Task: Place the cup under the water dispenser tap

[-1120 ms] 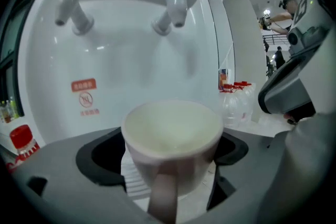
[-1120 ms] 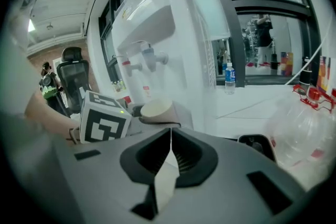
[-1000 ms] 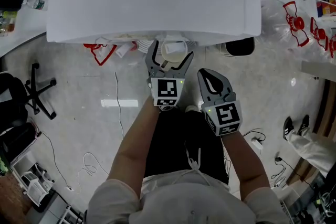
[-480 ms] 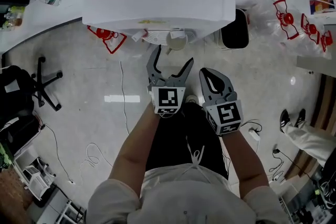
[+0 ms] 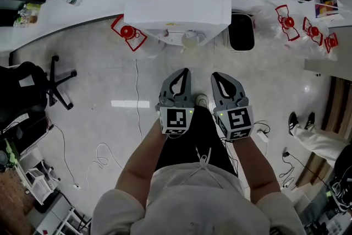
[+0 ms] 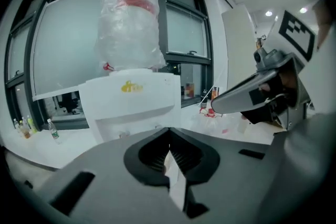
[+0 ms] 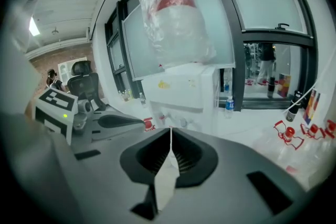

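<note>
Since the cup (image 5: 190, 40) sits in the water dispenser (image 5: 176, 8) tap recess, I judge placement done, so I hold left gripper (image 5: 185, 71) and right gripper (image 5: 216, 75) well clear, jaws fully closed, empty.

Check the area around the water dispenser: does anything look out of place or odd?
The bottle on the water dispenser is shrouded in crinkled clear plastic. Loose cables trail across the floor. Nothing looks spilled.
</note>
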Demonstrator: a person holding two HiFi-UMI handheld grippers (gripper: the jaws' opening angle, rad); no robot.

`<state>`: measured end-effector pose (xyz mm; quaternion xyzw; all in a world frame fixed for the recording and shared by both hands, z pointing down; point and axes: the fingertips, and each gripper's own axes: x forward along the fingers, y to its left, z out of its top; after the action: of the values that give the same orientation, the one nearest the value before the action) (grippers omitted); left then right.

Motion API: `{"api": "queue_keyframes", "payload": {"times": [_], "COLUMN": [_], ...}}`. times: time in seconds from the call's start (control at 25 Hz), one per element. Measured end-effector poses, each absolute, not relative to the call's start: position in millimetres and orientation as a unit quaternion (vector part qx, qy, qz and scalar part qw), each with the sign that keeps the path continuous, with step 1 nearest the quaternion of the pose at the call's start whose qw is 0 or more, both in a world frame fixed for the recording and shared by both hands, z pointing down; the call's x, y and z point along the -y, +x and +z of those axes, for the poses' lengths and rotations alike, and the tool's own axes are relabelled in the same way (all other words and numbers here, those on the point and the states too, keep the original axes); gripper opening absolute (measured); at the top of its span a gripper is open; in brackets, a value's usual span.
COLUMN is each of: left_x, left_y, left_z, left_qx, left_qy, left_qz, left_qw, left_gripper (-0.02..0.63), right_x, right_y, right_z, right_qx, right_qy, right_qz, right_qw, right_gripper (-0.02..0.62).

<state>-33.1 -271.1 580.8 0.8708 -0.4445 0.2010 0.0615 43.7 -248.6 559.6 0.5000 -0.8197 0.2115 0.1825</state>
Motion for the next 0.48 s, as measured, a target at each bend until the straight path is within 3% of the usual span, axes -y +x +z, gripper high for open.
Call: {"api": "queue_keyframes", "payload": {"times": [0.28, 0.48], "left_x": [261.4, 268.3], "left_y": [-38.9, -43.6], "left_z": [503.4, 433.1], "left_qx": [0.433, 0.446], "left_qy": [0.879, 0.881], "left_qz": [0.172, 0.131], "left_qw": [0.107, 0.083], "left_gripper": [0.018, 0.018], "right_x": [248.2, 254.7], "right_y": [47.1, 46.8], "right_z": [501.1, 445.6], "right_qx": [0.815, 0.818], "right_qy": [0.513, 0.529], "right_qz": [0.202, 0.176], "right_qw": [0.176, 0.139], "right_gripper": [0.029, 0.029]}}
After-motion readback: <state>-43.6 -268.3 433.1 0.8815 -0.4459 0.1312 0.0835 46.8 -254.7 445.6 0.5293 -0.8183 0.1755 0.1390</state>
